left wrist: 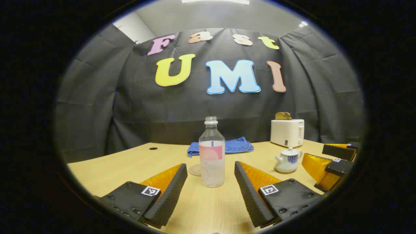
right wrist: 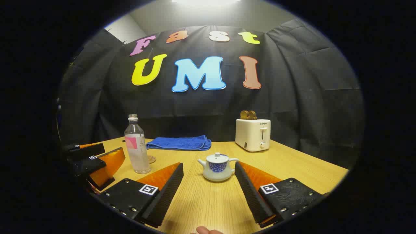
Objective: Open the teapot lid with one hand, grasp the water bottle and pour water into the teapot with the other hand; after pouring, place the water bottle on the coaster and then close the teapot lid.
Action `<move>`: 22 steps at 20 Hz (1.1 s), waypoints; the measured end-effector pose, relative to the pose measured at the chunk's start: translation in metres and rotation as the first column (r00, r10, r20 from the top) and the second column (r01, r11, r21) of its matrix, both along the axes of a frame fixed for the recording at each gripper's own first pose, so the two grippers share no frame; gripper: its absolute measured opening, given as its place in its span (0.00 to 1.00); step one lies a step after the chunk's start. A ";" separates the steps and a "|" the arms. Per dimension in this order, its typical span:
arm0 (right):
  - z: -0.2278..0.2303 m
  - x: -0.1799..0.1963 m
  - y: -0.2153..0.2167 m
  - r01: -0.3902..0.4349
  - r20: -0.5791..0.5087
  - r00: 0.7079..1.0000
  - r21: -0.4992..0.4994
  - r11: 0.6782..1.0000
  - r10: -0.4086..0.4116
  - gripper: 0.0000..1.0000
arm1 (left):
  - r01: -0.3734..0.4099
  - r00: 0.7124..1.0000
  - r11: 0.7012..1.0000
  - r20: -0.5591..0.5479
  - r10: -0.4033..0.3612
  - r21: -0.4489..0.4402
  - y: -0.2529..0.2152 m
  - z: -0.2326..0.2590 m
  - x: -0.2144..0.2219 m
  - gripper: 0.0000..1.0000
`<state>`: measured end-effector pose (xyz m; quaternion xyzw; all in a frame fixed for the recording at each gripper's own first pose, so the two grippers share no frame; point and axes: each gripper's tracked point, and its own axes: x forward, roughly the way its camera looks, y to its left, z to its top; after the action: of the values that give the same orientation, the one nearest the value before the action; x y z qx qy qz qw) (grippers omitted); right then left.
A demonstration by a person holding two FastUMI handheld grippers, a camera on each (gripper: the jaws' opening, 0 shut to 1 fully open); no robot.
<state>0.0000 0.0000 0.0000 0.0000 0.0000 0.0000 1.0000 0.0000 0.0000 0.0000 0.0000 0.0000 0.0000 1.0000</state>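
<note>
Both hand-held grippers gape wide, holding nothing: left gripper (left wrist: 210, 177) faces the upright, uncapped bottle (left wrist: 212, 156) w/ coaster (left wrist: 195, 170) just behind it, right gripper (right wrist: 209, 175) faces the lidded teapot (right wrist: 217, 167), all on the worktop (right wrist: 292, 165).

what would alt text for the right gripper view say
The right gripper is open, its two fingers framing a small white teapot with its lid on, on a wooden table. To the left stands an uncapped water bottle; behind are a blue towel and a toaster.
</note>
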 end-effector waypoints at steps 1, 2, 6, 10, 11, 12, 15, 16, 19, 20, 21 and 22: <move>0.000 0.000 -0.003 0.008 0.000 1.000 0.001 1.000 -0.008 0.98 | 0.000 1.000 1.000 0.000 0.000 0.000 0.000 0.000 0.000 1.00; 0.000 0.000 -0.005 0.016 -0.001 1.000 0.002 1.000 -0.016 0.98 | 0.000 1.000 1.000 0.000 0.000 0.000 0.000 0.000 0.001 1.00; 0.000 0.003 -0.011 0.040 -0.004 0.999 0.002 0.999 -0.040 0.98 | 0.000 1.000 1.000 -0.002 0.000 -0.001 0.000 -0.001 0.001 0.99; 0.000 0.011 -0.021 0.071 -0.004 0.997 0.002 0.997 -0.071 0.98 | 0.017 1.000 1.000 0.001 -0.017 0.000 -0.003 -0.001 0.003 1.00; 0.000 0.011 -0.021 0.080 -0.003 0.997 0.002 0.997 -0.080 0.98 | 0.018 1.000 1.000 0.002 -0.018 0.001 -0.003 0.000 0.003 1.00; 0.001 0.011 -0.021 0.080 -0.002 0.997 0.000 0.997 -0.080 0.99 | 0.015 1.000 1.000 0.001 -0.015 0.000 -0.003 0.000 0.002 1.00; 0.000 0.012 -0.021 0.076 -0.001 0.997 0.002 0.997 -0.076 0.98 | 0.014 1.000 1.000 0.000 -0.014 0.000 -0.003 0.000 0.002 0.99; 0.000 0.011 -0.020 0.074 -0.001 0.997 0.004 0.997 -0.074 0.98 | 0.014 1.000 1.000 0.000 -0.014 0.000 -0.003 0.000 0.003 0.99; 0.000 0.011 -0.020 0.068 0.000 0.998 0.003 0.998 -0.068 0.98 | 0.015 1.000 1.000 0.000 -0.015 0.000 -0.003 -0.001 0.003 0.99; 0.000 0.012 -0.019 0.067 0.000 0.998 0.002 0.998 -0.067 0.98 | 0.015 1.000 1.000 0.000 -0.015 0.000 -0.003 0.000 0.003 0.99; 0.001 0.012 -0.020 0.067 0.000 0.998 0.002 0.998 -0.067 0.98 | 0.015 1.000 1.000 0.001 -0.015 0.000 -0.003 0.000 0.002 0.99; 0.000 0.012 -0.019 0.067 0.000 0.998 0.002 0.998 -0.067 0.98 | 0.015 1.000 1.000 0.000 -0.015 0.001 -0.002 0.000 0.002 0.99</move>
<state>0.0117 -0.0193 0.0003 0.0011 -0.0002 -0.0336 0.9994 0.0023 -0.0024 -0.0002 0.0003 -0.0002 -0.0073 1.0000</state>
